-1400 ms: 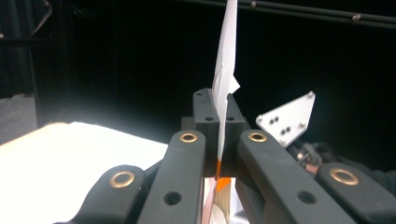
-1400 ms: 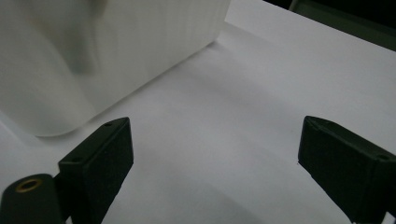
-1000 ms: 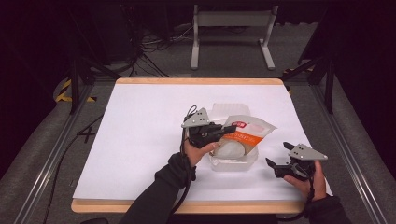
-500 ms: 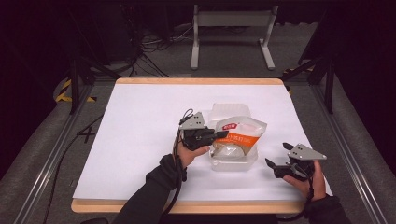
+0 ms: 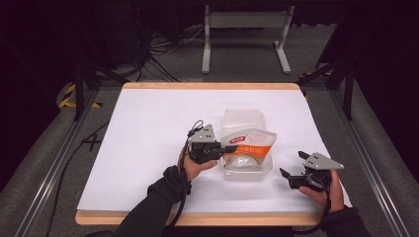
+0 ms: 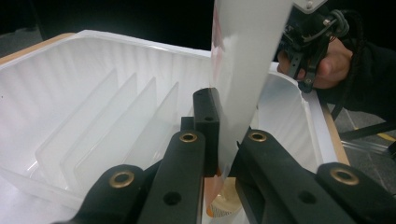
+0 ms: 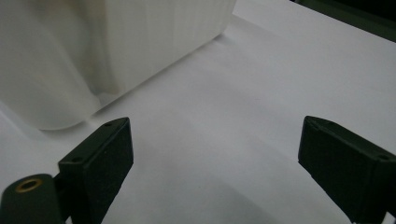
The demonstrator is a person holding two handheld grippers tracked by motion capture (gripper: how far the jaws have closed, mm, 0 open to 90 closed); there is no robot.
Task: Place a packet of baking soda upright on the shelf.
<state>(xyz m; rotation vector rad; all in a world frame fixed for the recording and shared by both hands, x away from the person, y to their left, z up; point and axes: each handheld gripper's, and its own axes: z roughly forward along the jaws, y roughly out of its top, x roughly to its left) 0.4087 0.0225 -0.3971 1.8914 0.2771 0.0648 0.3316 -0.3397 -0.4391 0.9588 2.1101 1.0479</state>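
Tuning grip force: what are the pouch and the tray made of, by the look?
Pouch: likely thin plastic film, glossy, white and orange print; it creases and hangs limp from the shut left gripper. Tray: looks like thin moulded plastic, translucent white, semi-matte; ribbed walls and thin dividers let light through.

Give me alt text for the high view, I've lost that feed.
The left gripper is shut on the edge of an orange-and-white food packet, holding it over a clear plastic container on the white table. The right gripper, jaws open, rests on the table beside the container.
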